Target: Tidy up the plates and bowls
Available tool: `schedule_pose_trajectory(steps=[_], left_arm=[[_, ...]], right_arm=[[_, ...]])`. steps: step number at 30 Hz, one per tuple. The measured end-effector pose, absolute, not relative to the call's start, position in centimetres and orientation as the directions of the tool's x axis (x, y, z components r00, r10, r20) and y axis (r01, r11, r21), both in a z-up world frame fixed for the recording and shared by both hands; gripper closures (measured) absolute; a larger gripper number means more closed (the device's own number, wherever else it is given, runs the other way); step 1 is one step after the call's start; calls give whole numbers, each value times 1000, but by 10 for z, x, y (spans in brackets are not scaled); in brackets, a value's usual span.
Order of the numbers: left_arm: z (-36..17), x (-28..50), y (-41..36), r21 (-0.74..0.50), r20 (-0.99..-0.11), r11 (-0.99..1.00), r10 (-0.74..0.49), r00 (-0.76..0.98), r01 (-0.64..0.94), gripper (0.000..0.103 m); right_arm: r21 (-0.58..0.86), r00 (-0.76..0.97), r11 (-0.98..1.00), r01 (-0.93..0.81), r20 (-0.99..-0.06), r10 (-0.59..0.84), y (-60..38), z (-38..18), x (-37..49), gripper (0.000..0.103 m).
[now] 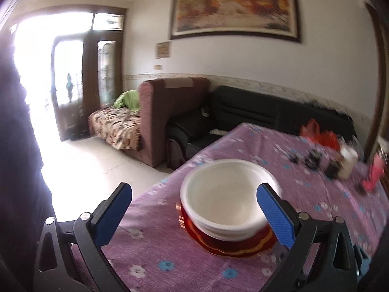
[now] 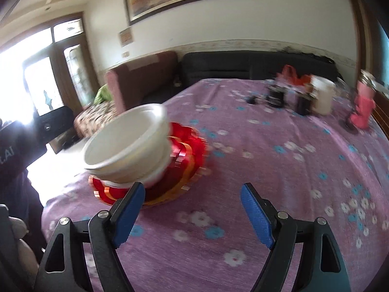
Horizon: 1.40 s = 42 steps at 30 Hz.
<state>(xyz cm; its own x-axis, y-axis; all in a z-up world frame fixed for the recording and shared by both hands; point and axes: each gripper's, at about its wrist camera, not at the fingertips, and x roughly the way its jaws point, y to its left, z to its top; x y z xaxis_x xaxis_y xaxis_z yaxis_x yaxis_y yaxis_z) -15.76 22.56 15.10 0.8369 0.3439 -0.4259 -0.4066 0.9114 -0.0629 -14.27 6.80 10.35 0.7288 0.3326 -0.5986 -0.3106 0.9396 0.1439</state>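
A nest of white bowls sits on a stack of red plates with gold trim, on a table with a purple flowered cloth. My left gripper is open wide just in front of the stack. Its right finger overlaps the bowl's right rim, and its left finger is well off to the side. In the right wrist view the same bowls and plates lie ahead and to the left, blurred. My right gripper is open over bare cloth with nothing between its fingers.
The stack stands close to the table's left edge. At the far right of the table are a white jar, dark bottles, a red bag and a pink toy. A black sofa stands behind. A person's dark sleeve is at the left.
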Motion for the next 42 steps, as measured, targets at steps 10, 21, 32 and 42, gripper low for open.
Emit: schedule_pose_trajectory(steps=[10, 21, 32, 42], left_arm=[[145, -159, 203, 13, -411, 931, 338, 847, -366, 0], [124, -143, 152, 88, -486, 965, 257, 835, -246, 0], [119, -136, 107, 108, -508, 980, 199, 838, -167, 0], [123, -124, 52, 111, -515, 990, 131, 847, -86, 1]], right_arm=[[219, 716, 949, -225, -623, 314, 50, 88, -142, 18], [227, 731, 962, -150, -630, 263, 15, 84, -145, 18], [242, 765, 966, -94, -603, 225, -27, 93, -153, 17], [227, 786, 974, 1, -603, 140, -99, 96, -158, 17]])
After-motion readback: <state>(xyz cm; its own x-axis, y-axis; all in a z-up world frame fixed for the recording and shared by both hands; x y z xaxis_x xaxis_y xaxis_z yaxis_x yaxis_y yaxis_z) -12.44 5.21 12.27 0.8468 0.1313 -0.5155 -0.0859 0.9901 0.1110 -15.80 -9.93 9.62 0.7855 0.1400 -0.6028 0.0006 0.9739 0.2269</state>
